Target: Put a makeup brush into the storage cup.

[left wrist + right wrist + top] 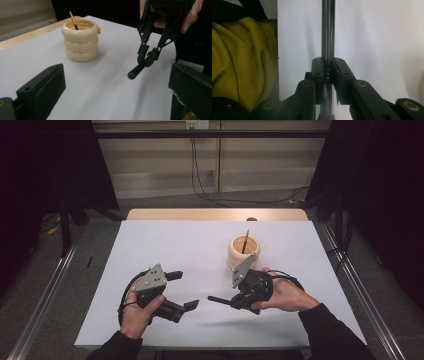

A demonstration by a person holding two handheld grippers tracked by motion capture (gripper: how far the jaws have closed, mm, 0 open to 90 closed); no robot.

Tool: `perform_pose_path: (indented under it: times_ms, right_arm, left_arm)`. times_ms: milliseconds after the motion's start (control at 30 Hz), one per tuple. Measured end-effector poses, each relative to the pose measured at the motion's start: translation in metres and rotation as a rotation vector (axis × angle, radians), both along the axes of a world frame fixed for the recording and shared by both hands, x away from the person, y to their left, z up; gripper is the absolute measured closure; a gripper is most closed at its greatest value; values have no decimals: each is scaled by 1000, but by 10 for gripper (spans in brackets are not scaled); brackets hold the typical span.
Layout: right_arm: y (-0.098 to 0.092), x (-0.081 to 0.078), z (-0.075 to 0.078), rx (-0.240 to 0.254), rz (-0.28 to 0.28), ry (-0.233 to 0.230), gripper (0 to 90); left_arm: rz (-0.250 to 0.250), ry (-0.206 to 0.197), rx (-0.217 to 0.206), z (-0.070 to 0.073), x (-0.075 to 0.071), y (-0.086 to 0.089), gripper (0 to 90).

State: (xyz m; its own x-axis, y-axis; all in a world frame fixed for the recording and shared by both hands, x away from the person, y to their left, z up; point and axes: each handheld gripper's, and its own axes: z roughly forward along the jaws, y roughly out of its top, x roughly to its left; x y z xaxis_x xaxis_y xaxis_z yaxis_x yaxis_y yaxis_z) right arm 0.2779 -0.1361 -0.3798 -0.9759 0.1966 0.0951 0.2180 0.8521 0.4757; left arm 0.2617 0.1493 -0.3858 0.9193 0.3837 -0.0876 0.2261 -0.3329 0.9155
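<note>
Right hand-held gripper [231, 301]: held low over the counter [175, 245], on its side, jaws pointing toward the left one; the hand wraps its body from the outside. Jaws closed narrow on a dark pen [328, 37], a smooth, glossy black cylinder with a rounded end [132, 75]. The pen lies roughly level, just above the surface, clamped between the flat black pads.

Left hand-held gripper [181, 290]: gripped from below, forearm entering from the near edge, jaws wide apart with nothing between them, aimed at the pen tip. Blocky matte black jaws; grey three-cornered plate on top.

Holder [80, 40]: cream, three stacked rounded rings, smooth; stands upright on the counter just behind the right hand. A thin pencil [73, 20] leans inside it.

Counter: flat, pale matte sheet, wooden strip along the far edge.
</note>
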Motion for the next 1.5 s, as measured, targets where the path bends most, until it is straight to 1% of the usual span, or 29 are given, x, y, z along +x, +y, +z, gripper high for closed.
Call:
perform_pose_path:
  times_ms: [33, 67, 100, 200, 267, 300, 333, 400, 433, 467, 500, 600, 633, 700, 733, 767, 833, 933, 967, 1033, 1067, 1133, 1167, 1200, 1300, 1333, 1367, 1400, 1500]
  right_arm:
    - [0, 0, 0, 2, 2, 0, 801]
    - [0, -1, 0, 0, 0, 3, 801]
    - [1, 0, 0, 0, 2, 3, 801]
    - [1, -1, -1, -2, -2, 3, 801]
    - [2, -1, -2, -5, 11, 7, 802]
    - [2, -1, -1, -8, 9, 5, 801]
    - [2, -1, -2, -6, 15, 12, 802]
    - [2, -1, -2, -7, 13, 14, 802]
    - [2, -1, -2, -6, 15, 15, 801]
    - [2, 0, -2, -1, 22, 6, 801]
    - [2, 0, -2, -1, 23, 8, 802]
    - [2, -1, -1, -4, 19, 16, 802]
    - [2, -2, -1, -5, 15, 17, 801]
    - [2, -1, -2, -3, 33, 9, 801]
    - [3, -2, -1, -5, 27, 14, 802]
    - [3, -2, -2, -6, 35, 11, 801]
    - [3, -2, -2, -8, 31, 15, 802]
    - [4, -3, -2, -12, 32, 19, 801]
    - [4, -3, -2, -13, 34, 22, 801]
    - [5, -4, -2, -14, 37, 27, 802]
    - [5, -4, -3, -11, 41, 16, 801]
    - [5, -4, -3, -8, 45, 19, 802]
    - [5, -4, -3, -7, 45, 17, 802]
    - [5, -4, -3, -5, 38, 21, 802]
    - [5, -4, -3, -14, 47, 26, 801]
    - [5, -5, -3, -12, 50, 22, 801]
    - [5, -5, -3, -13, 49, 22, 802]
    - [6, -5, -3, -13, 54, 28, 801]
    - [6, -5, -3, -12, 59, 22, 802]
  left_arm:
    - [-9, 5, -5, 0, 0, -2, 10]
    - [-13, 8, 16, 1, 0, -3, 10]
    - [-27, 10, 9, 1, 1, -5, 11]
    - [-44, 15, 27, 1, 2, -9, 11]
    - [-69, 20, 33, 2, 3, -12, 12]
    - [-68, 28, 39, 2, 3, -13, 11]
    - [-76, 23, 45, 2, 4, -14, 13]
    - [-83, 32, 50, 3, 5, -17, 13]
    - [-93, 28, 54, 4, 6, -19, 13]
    - [-95, 39, 53, 4, 6, -21, 15]
    - [-103, 36, 67, 4, 7, -22, 14]
    - [-121, 39, 79, 4, 7, -29, 15]
    - [-133, 34, 90, 4, 7, -30, 18]
    - [-149, 33, 94, 4, 7, -34, 14]
    - [-150, 30, 100, 4, 6, -36, 17]
    - [-151, 24, 112, 5, 6, -37, 18]
    - [-152, 27, 117, 5, 6, -40, 19]
    - [-186, 24, 144, 5, 6, -45, 21]
    - [-191, 26, 161, 6, 7, -46, 24]
    - [-208, 37, 168, 6, 7, -50, 25]
    - [-218, 29, 184, 6, 7, -52, 24]
    - [-233, 23, 203, 6, 7, -55, 26]
    - [-226, 30, 203, 6, 7, -57, 26]
    - [-230, 30, 208, 6, 7, -58, 27]
    - [-233, 26, 228, 4, 7, -62, 38]
    - [-239, 23, 250, 4, 7, -63, 44]
    - [-231, 26, 263, 2, 7, -64, 58]
    - [-226, 31, 270, 1, 7, -64, 60]
    - [-221, 22, 300, -2, 8, -66, 78]
